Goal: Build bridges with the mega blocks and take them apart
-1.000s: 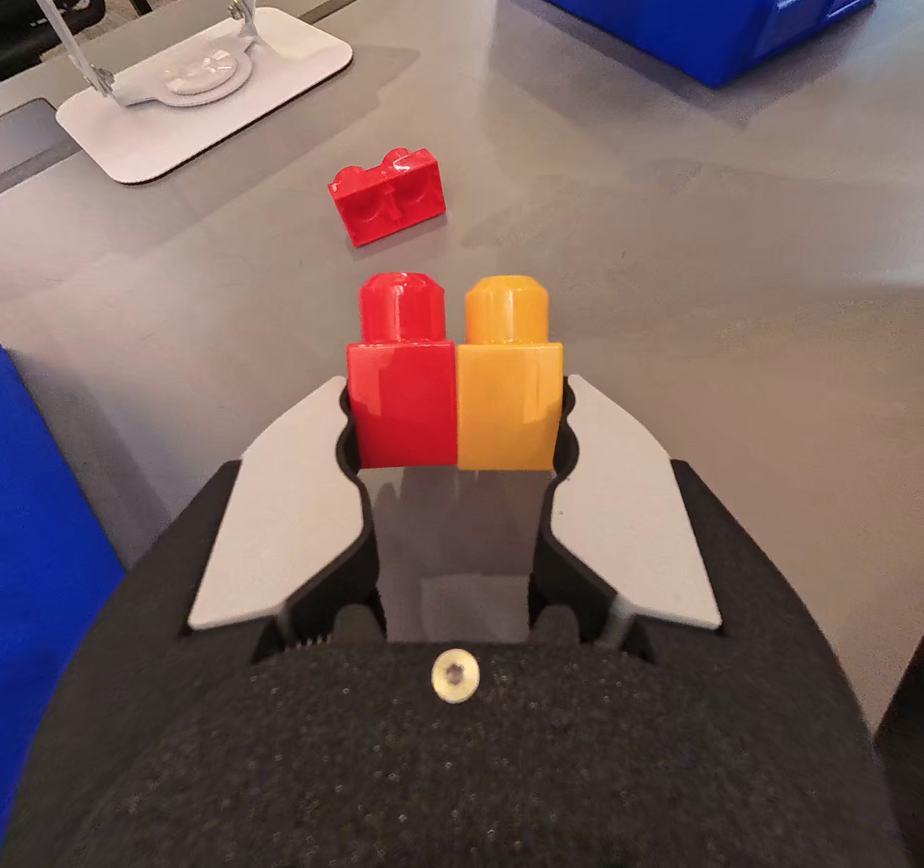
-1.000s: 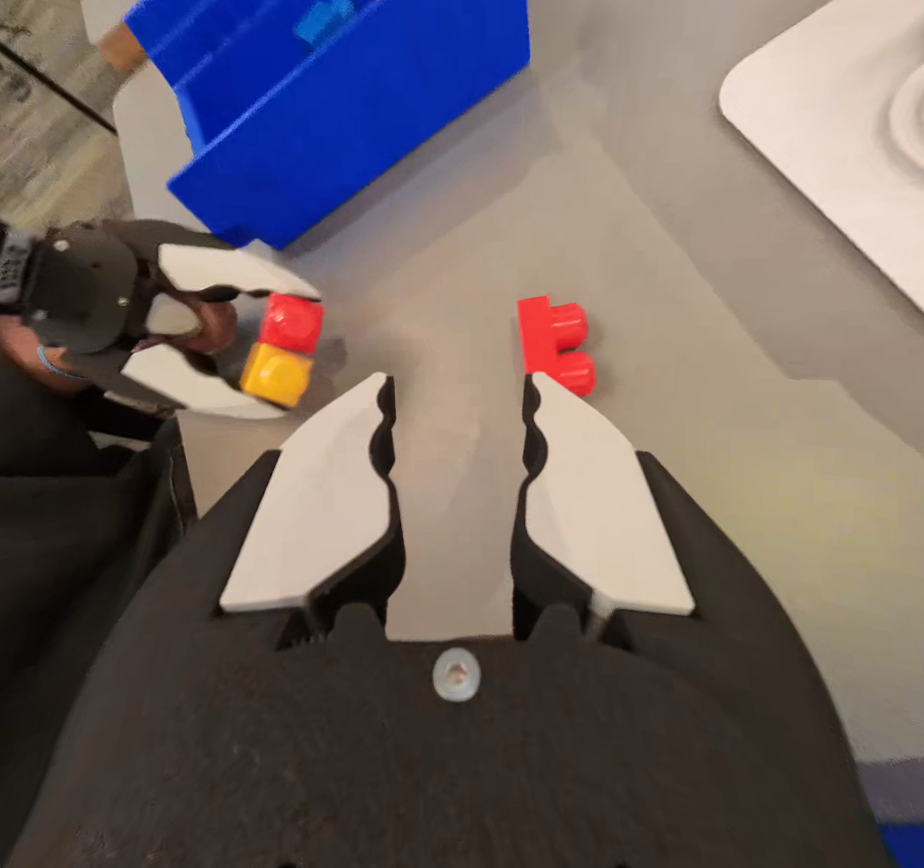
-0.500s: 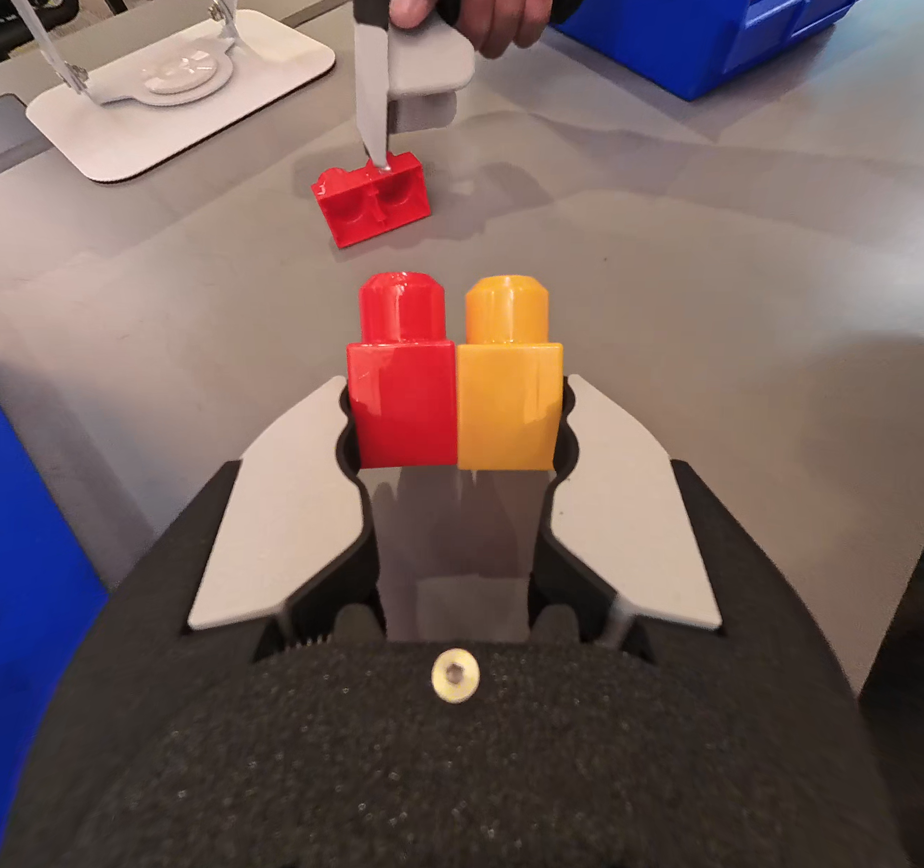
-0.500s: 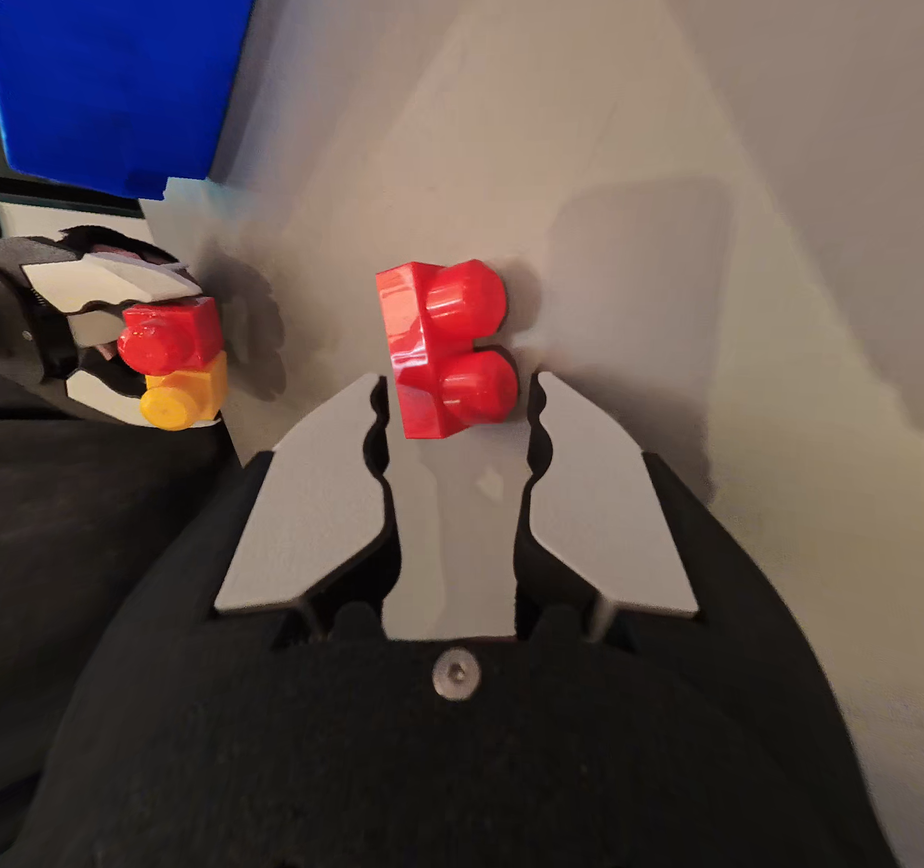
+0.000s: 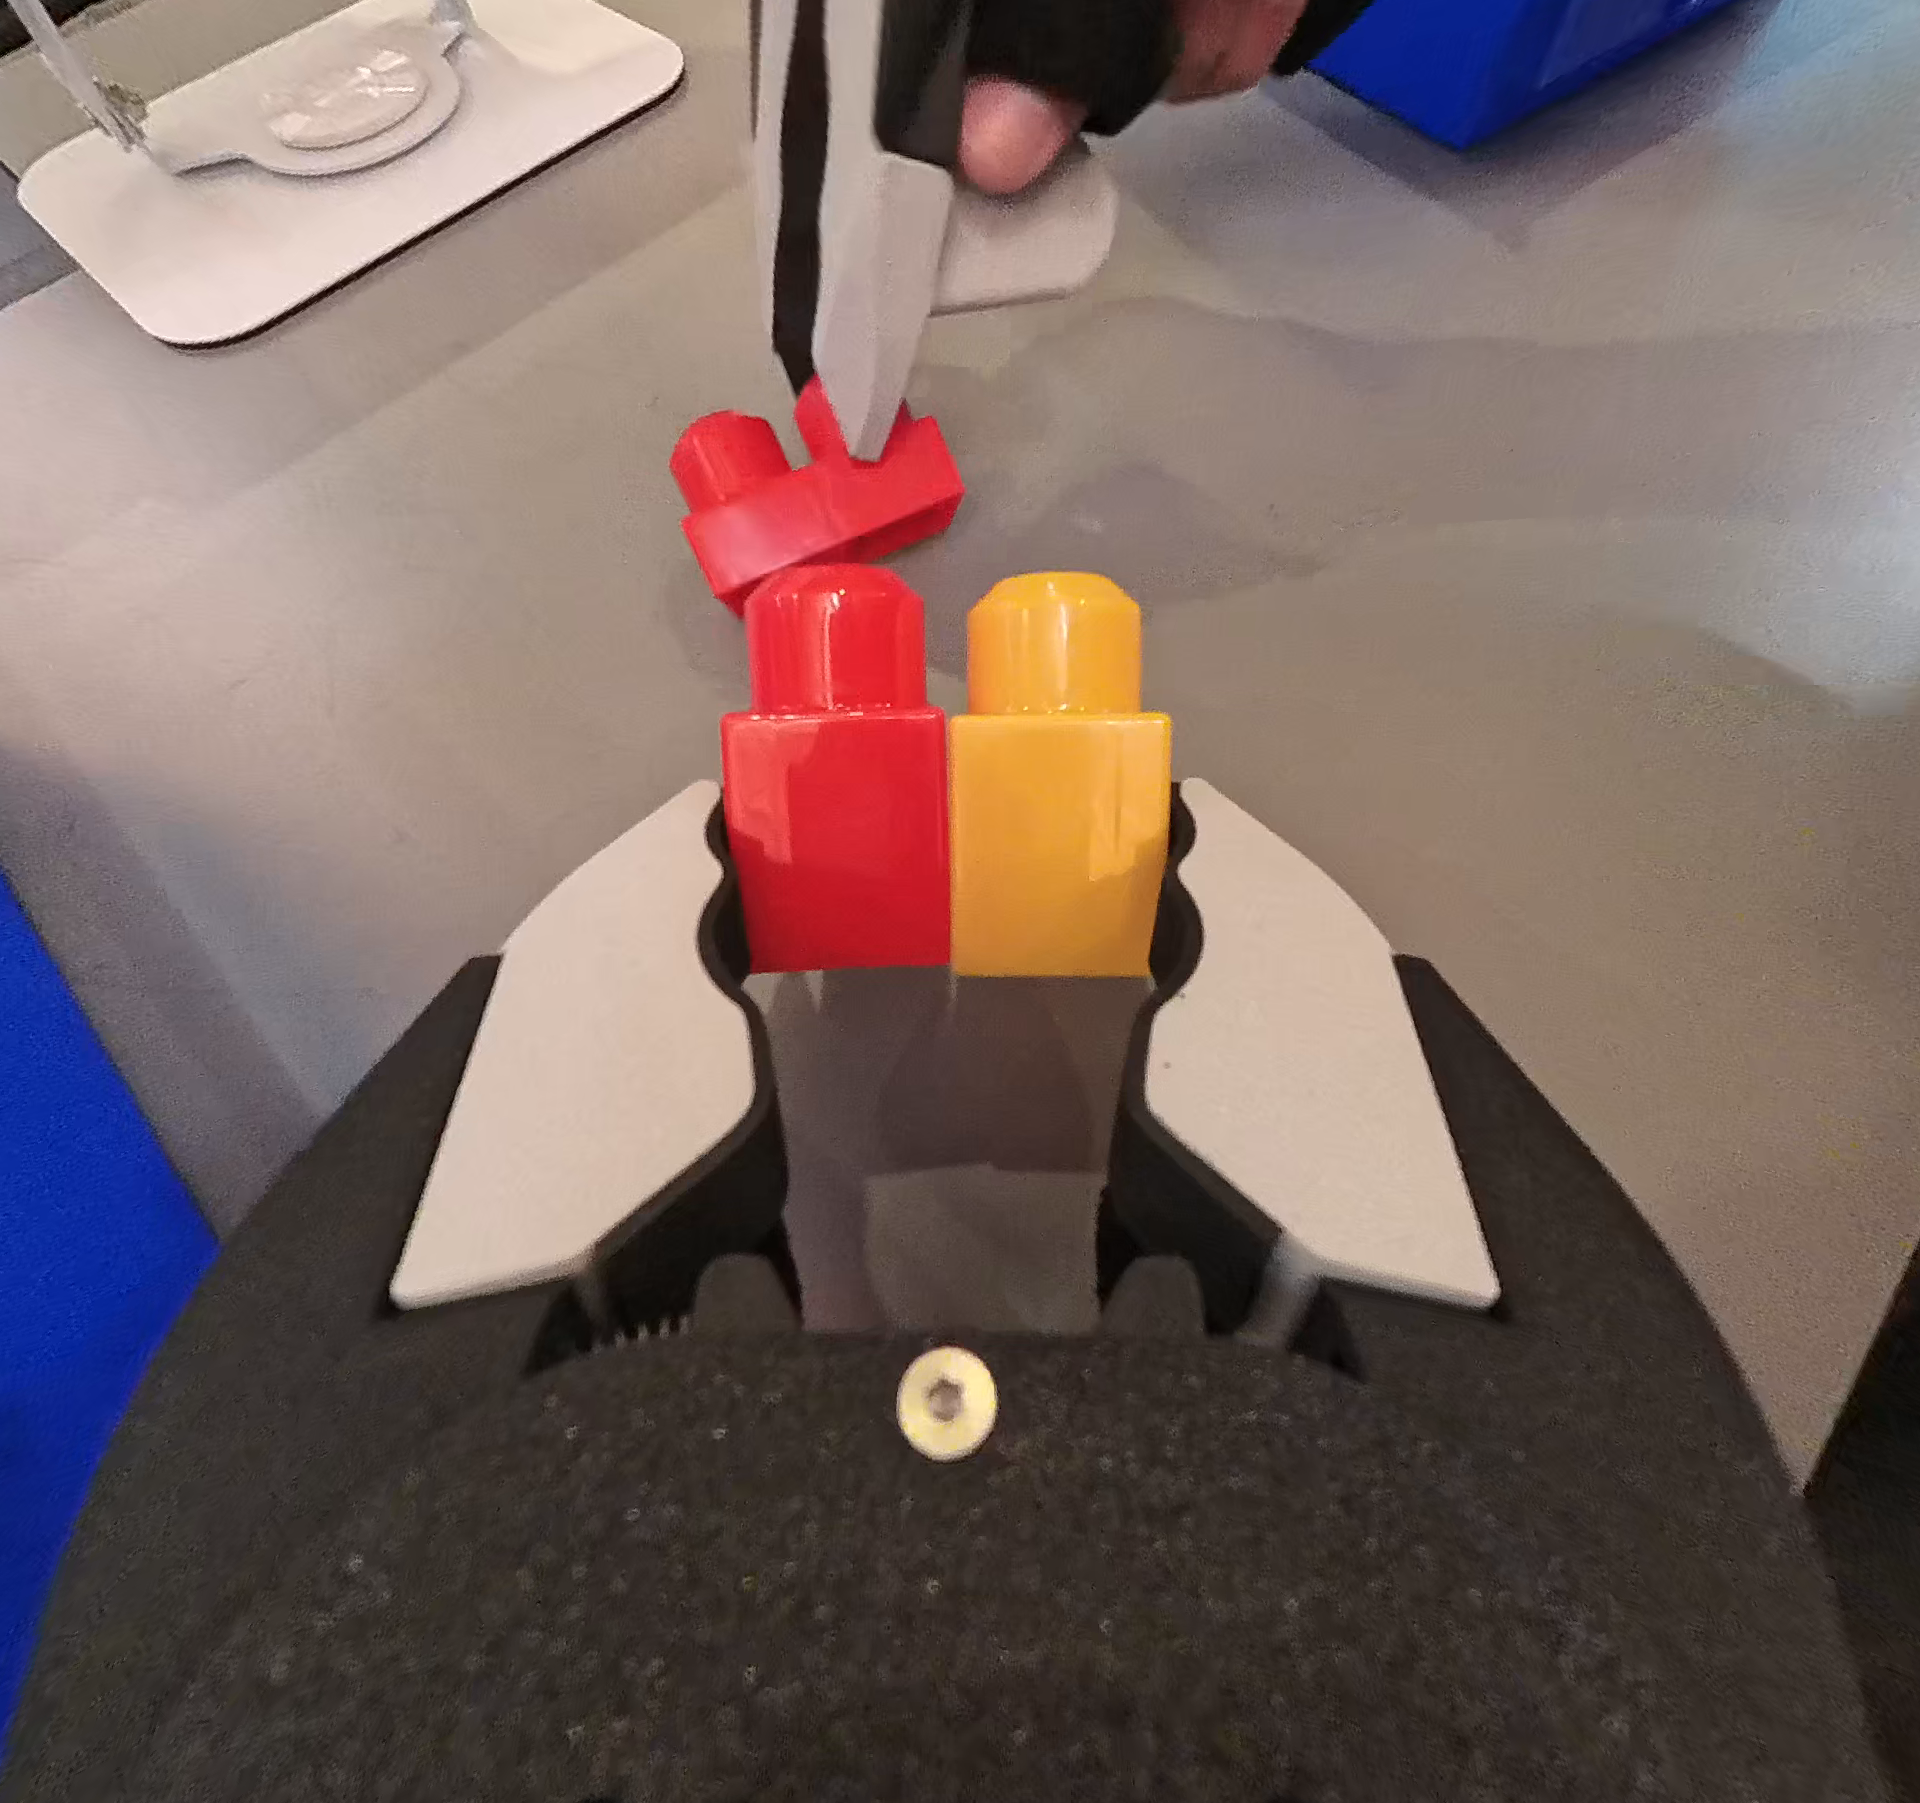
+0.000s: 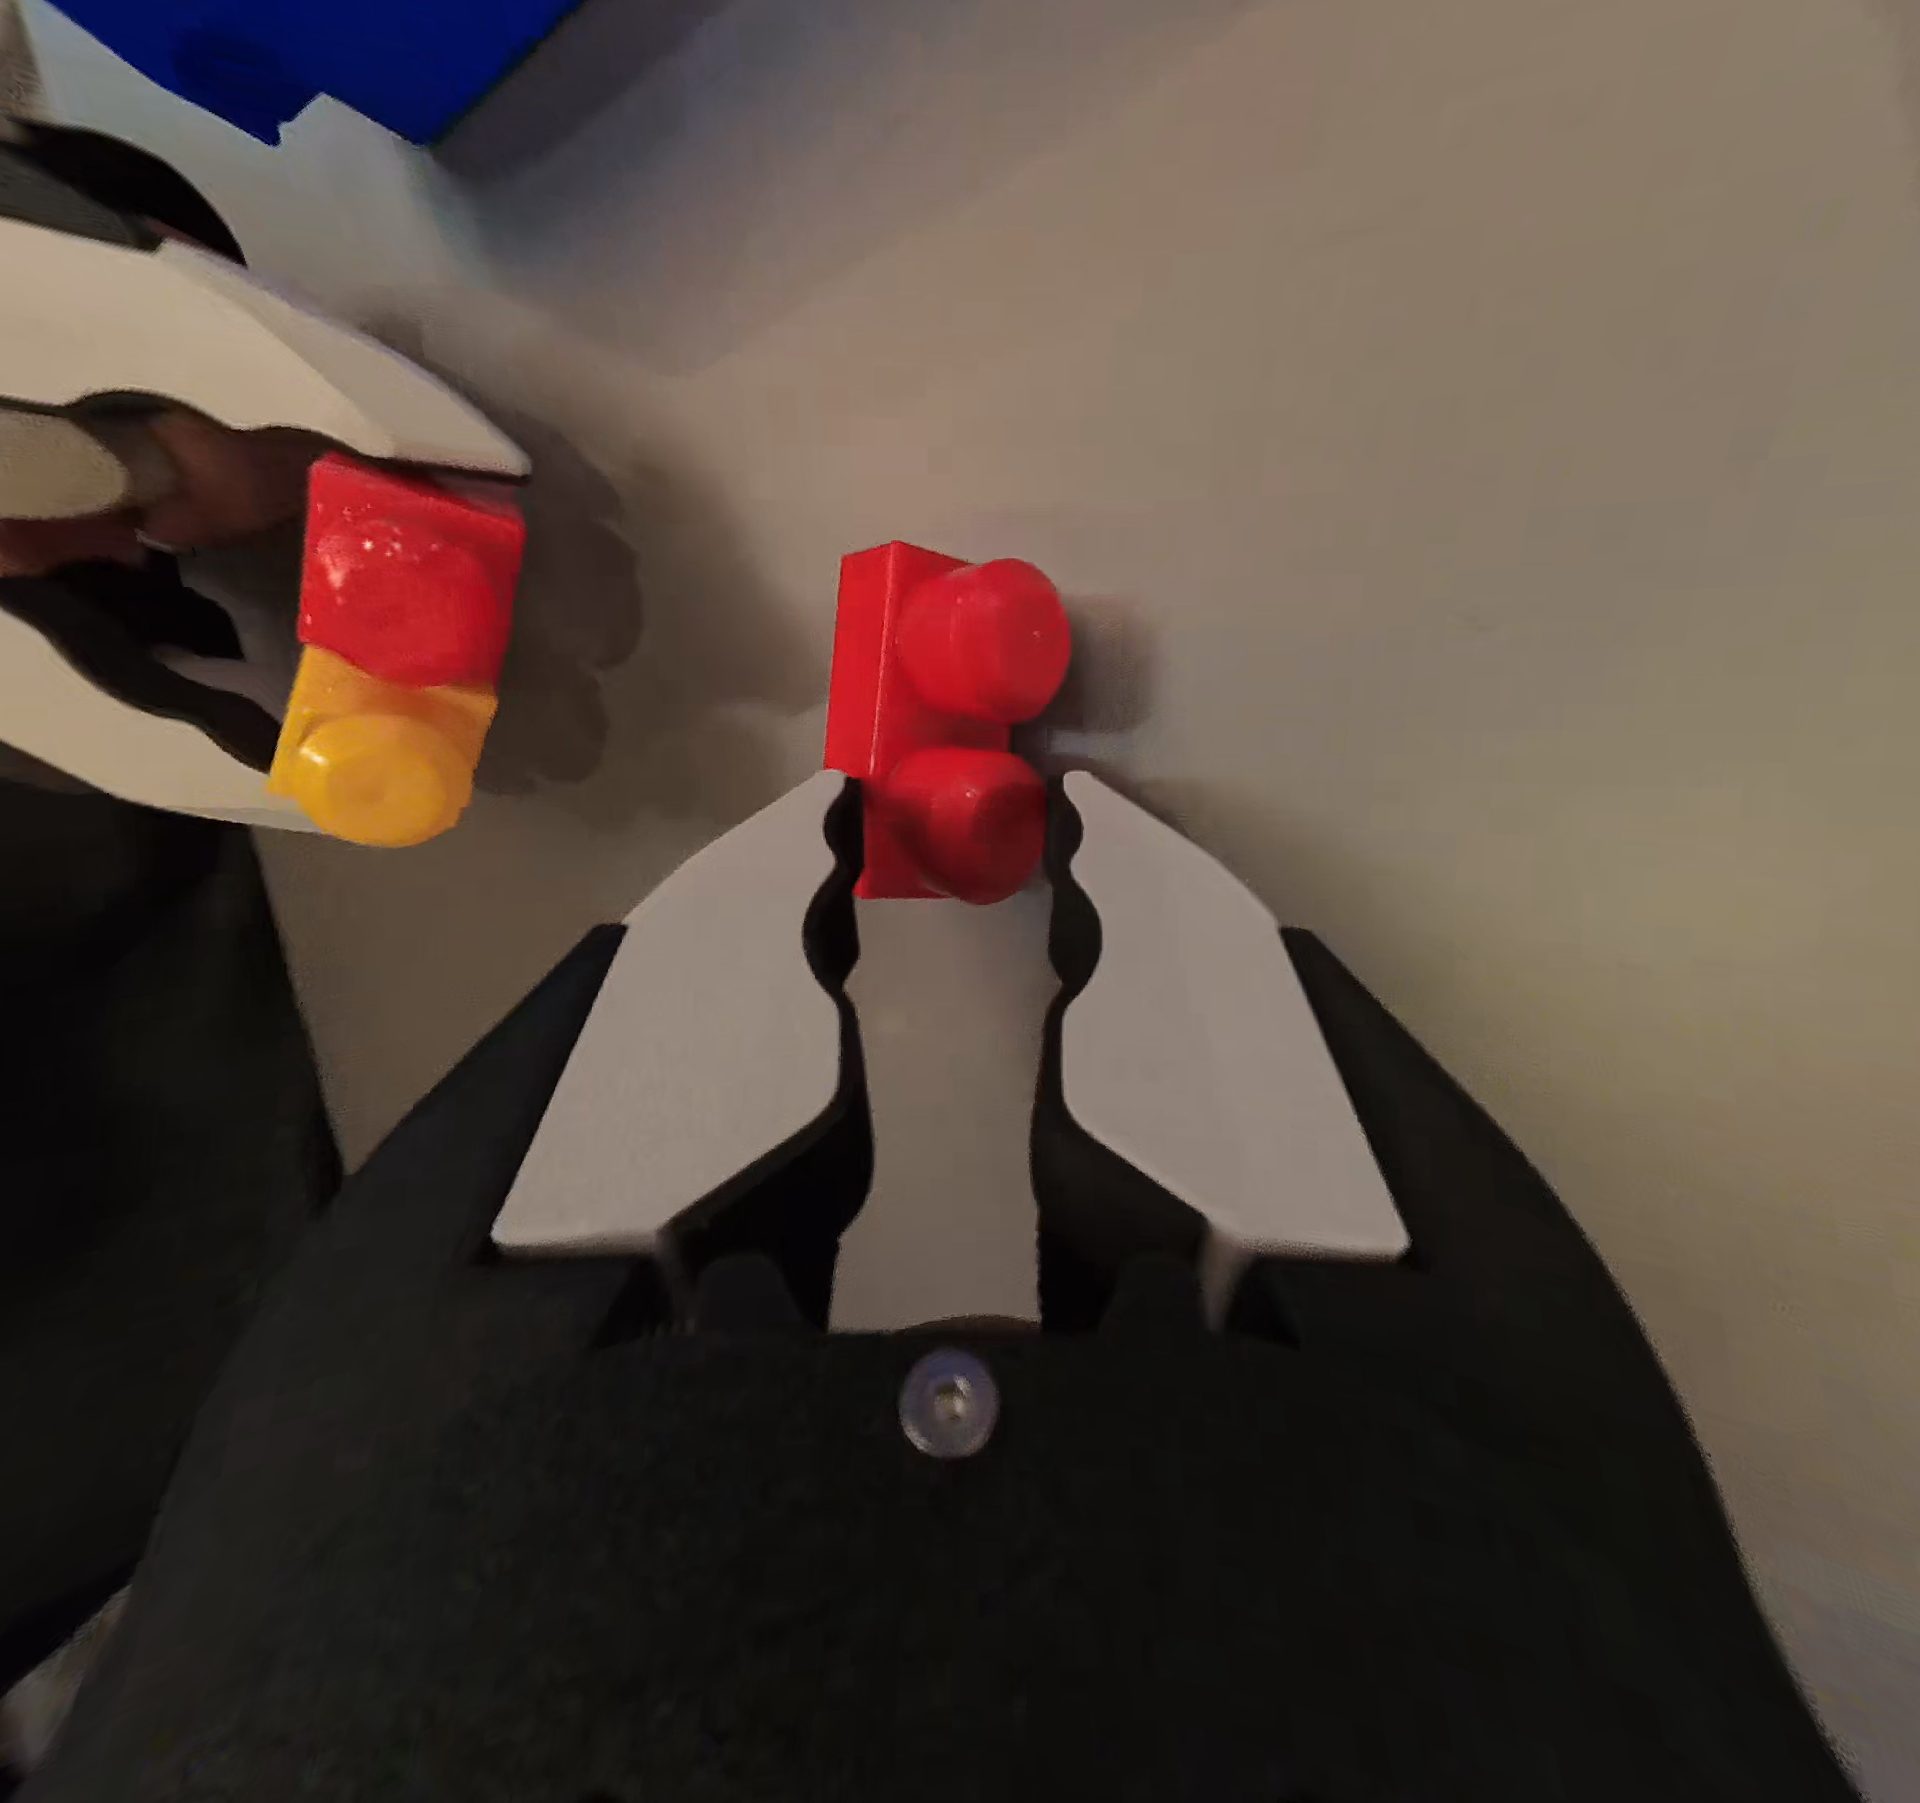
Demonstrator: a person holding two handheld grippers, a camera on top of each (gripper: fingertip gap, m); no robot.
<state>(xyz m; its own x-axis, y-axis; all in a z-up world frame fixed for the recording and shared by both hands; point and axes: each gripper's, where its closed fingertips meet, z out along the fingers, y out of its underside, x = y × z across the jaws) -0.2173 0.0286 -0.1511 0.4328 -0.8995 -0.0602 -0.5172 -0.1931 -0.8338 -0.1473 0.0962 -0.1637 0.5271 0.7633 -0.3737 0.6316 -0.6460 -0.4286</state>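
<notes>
The left tool [image 5: 948, 880] was clamped on 2 single-stud blocks held side by side above the desk [image 5: 1455, 714], a red block [image 5: 836, 839] and a yellow block [image 5: 1055, 844]. Just beyond them, the right tool [image 6: 951, 818] gripped 1 end of a red 2-stud block [image 6: 935, 704], tilted, its fingers [image 5: 862, 299] pointing down.

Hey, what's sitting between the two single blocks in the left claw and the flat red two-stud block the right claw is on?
Nothing: only bare grey table separates the red and yellow blocks from the two-stud block, in the right wrist view.
</notes>
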